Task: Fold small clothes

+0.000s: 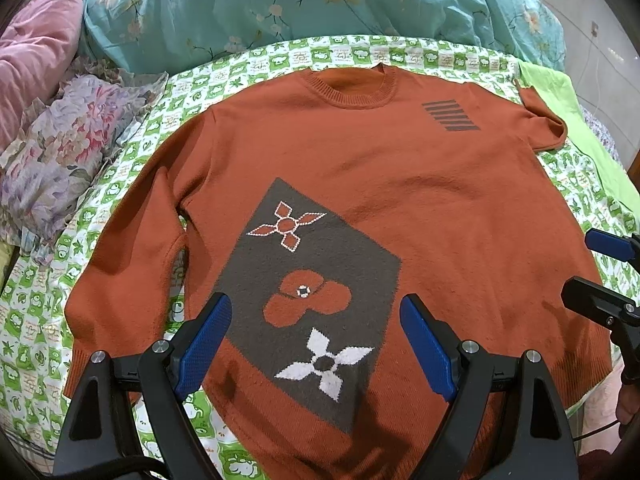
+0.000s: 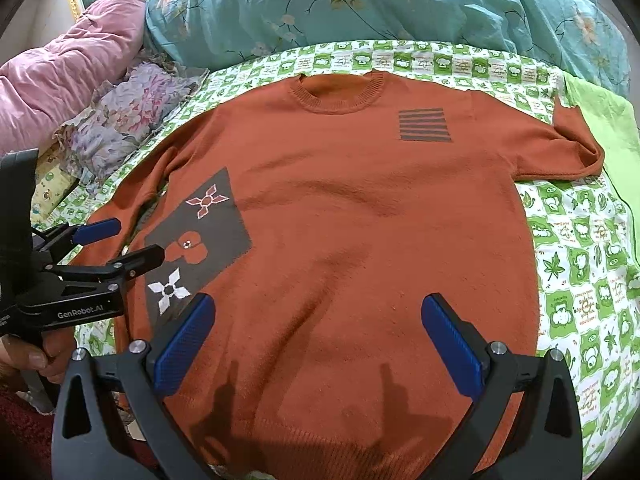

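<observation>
Left wrist view: sweater (image 1: 360,184) flat on checked sheet (image 1: 48,304), beneath wide-open, empty left gripper (image 1: 316,316) and right gripper (image 2: 316,316).

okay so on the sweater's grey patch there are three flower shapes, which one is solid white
The four-petal flower at the patch's lowest corner, nearest the left gripper. The middle one is filled orange, and the top one is orange with a white dotted outline.

Sweater (image 1: 360,152) flat on bed (image 1: 360,54)

sheet (image 1: 360,54): green-white checks, covering the bed
duvet (image 1: 280,0): teal floral, at the back
pink quilt (image 2: 72,68): bunched far left
floral pillow (image 1: 68,144): beside it
</observation>
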A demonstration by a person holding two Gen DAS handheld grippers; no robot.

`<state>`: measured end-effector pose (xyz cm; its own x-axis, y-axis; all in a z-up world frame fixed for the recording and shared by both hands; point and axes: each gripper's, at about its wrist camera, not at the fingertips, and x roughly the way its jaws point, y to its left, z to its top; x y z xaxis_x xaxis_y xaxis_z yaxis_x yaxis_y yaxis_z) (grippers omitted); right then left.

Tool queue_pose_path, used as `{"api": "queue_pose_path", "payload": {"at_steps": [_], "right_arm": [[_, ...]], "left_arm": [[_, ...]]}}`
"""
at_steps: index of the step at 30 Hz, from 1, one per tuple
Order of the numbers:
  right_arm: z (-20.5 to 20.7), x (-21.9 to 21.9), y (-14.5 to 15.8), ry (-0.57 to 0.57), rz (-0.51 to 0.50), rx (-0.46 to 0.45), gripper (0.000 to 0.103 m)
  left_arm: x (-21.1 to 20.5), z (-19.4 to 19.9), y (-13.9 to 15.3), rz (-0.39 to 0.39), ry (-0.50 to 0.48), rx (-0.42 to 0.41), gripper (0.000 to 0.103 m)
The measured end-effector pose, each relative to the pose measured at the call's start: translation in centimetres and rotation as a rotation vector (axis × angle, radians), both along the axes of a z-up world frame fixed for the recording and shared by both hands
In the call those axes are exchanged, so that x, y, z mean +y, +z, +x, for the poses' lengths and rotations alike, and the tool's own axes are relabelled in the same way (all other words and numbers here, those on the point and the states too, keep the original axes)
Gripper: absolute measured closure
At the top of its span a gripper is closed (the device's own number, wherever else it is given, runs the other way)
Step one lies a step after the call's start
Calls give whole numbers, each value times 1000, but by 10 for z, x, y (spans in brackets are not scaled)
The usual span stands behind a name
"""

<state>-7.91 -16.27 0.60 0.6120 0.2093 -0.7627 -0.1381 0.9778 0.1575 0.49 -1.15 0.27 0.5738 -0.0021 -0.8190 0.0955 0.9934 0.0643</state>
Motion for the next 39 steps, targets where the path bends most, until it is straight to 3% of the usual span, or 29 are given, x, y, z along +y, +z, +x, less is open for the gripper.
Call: {"api": "queue_pose_path", "payload": {"at_steps": [7, 15, 21, 31, 39], "right_arm": [[3, -3, 0, -2, 29, 1, 0], [11, -23, 0, -35, 69, 29, 0], [21, -49, -2, -85, 80, 24, 0], [51, -126, -1, -221, 151, 52, 0], [94, -224, -2, -354, 156, 26, 1]], "left_arm": [[-1, 4, -3, 3, 3, 20, 16], [1, 17, -11, -45, 24, 68, 16], [-2, 29, -17, -27, 37, 85, 16], [-7, 66, -18, -37, 58, 94, 16], [-10, 117, -15, -83, 80, 94, 16]]}}
